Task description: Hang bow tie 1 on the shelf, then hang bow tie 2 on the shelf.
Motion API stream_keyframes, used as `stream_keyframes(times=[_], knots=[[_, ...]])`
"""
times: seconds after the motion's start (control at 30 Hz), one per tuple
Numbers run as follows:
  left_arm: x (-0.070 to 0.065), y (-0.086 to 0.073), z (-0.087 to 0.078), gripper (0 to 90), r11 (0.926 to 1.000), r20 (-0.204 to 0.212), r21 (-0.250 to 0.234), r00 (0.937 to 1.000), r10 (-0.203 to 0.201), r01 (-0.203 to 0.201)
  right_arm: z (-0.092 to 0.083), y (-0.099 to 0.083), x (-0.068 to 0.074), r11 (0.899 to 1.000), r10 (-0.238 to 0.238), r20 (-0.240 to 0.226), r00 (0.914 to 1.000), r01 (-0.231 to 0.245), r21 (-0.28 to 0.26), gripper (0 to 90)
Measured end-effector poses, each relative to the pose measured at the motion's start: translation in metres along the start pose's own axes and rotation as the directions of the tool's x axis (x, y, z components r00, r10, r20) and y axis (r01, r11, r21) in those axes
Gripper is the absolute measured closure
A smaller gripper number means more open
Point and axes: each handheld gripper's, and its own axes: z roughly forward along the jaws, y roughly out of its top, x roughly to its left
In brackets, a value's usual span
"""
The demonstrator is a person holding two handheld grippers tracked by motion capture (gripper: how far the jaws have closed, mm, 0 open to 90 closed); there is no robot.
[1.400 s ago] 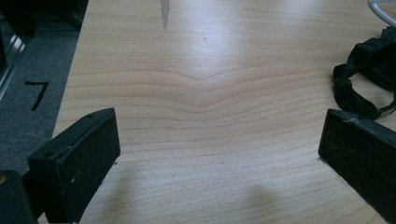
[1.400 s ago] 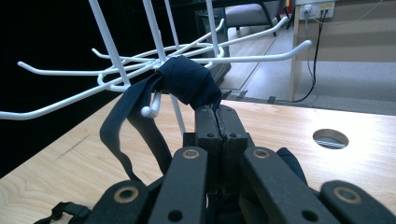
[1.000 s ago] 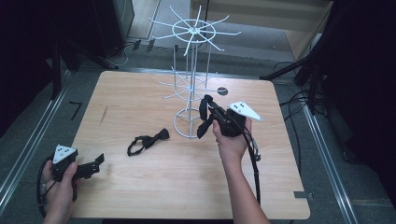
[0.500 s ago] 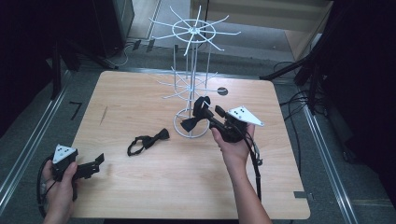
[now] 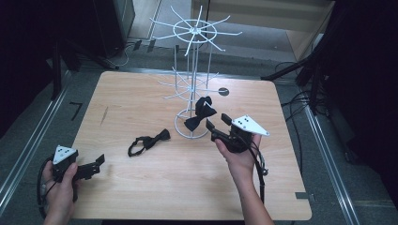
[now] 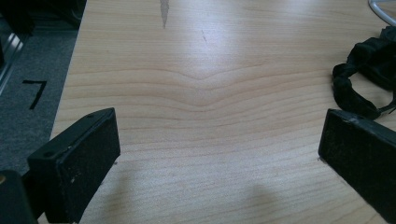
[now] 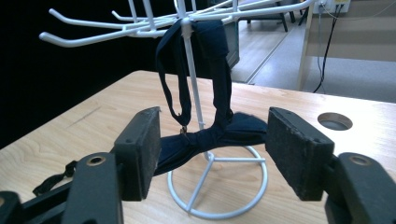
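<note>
Bench (image 5: 141, 197) of pale wood grain stands on a grey floor, dark room around it, with a round hole (image 5: 224, 92) near the far edge. White wire rack (image 5: 191, 84) rises at mid-bench; one bow tie (image 5: 201, 112) hangs from a lower arm, seemingly by its strap. Right gripper (image 5: 217, 125) sits just beside it, jaws just opened, released, nothing pinched. Second bow tie (image 5: 149, 142) lies flat, left of the rack. Left gripper (image 5: 98, 161) rests open by the near left corner, bare wood ahead.
</note>
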Motion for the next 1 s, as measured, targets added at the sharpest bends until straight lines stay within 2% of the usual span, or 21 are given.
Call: stream_keyframes(times=[0.23,0.37,0.57,0.7,1.0], knots=[[0.000,0.000,0.000,0.0,1.0000,-0.001,0.002,1.0000,0.000,0.000,-0.009,-0.013,0.007,0.999,-0.014,0.004,0.9999,0.014,0.029,34.2],[0.000,0.000,0.000,0.0,1.0000,-0.002,-0.001,1.0000,0.001,-0.001,-0.015,-0.023,0.008,0.999,-0.017,-0.011,0.9998,0.018,0.046,35.0],[-0.001,0.000,0.000,0.0,1.0000,-0.005,0.002,1.0000,0.002,-0.002,-0.019,-0.046,0.014,0.994,-0.021,-0.033,0.9992,0.025,0.105,35.9],[-0.001,0.000,0.000,0.0,1.0000,-0.004,-0.002,1.0000,0.002,-0.002,-0.017,-0.058,0.020,0.991,-0.025,-0.051,0.9984,0.031,0.130,37.2],[-0.001,0.000,0.000,0.0,1.0000,-0.001,0.001,1.0000,-0.001,0.001,-0.006,-0.066,0.030,0.989,-0.023,-0.085,0.9961,0.035,0.146,41.2]])
